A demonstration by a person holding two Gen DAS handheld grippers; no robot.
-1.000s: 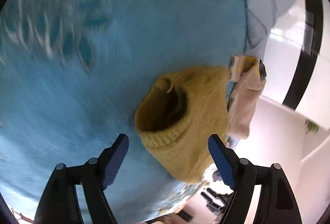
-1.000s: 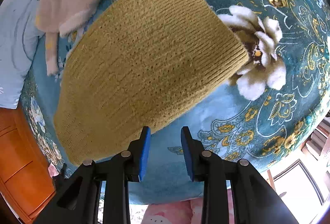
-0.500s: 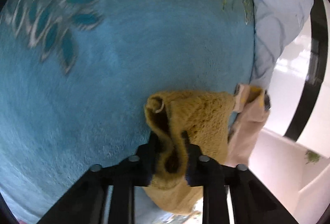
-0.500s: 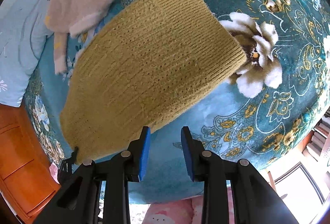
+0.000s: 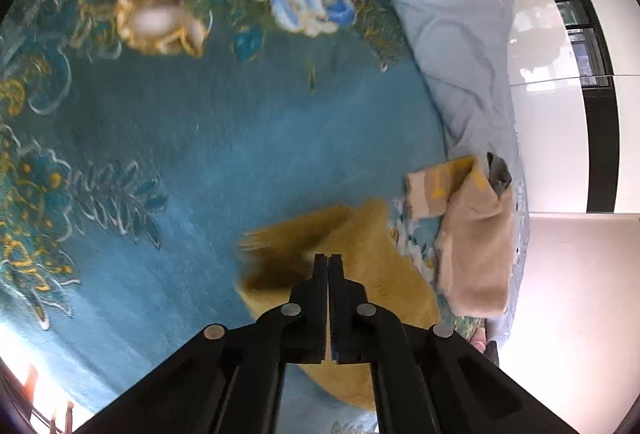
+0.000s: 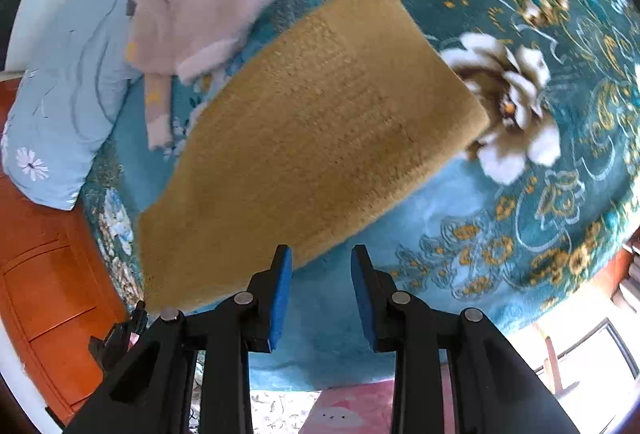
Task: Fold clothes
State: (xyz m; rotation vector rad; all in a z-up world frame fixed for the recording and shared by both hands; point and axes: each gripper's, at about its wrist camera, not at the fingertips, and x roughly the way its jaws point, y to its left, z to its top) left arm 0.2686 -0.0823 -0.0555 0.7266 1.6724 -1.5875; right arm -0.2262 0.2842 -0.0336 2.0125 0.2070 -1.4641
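Mustard knit sweater (image 6: 312,138) lay on the bed (image 6: 540,202). I had the left gripper (image 5: 328,262) fingers clamped on it; the right gripper (image 6: 322,262) fingers stood apart.

mustard knit sweater (image 6: 320,130), folded, on bedspread

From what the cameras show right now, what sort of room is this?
Most likely a bedroom. The clothes lie on a teal floral bedspread, with a pale blue pillow at one side and orange wooden furniture next to it, possibly a bed frame or dresser.
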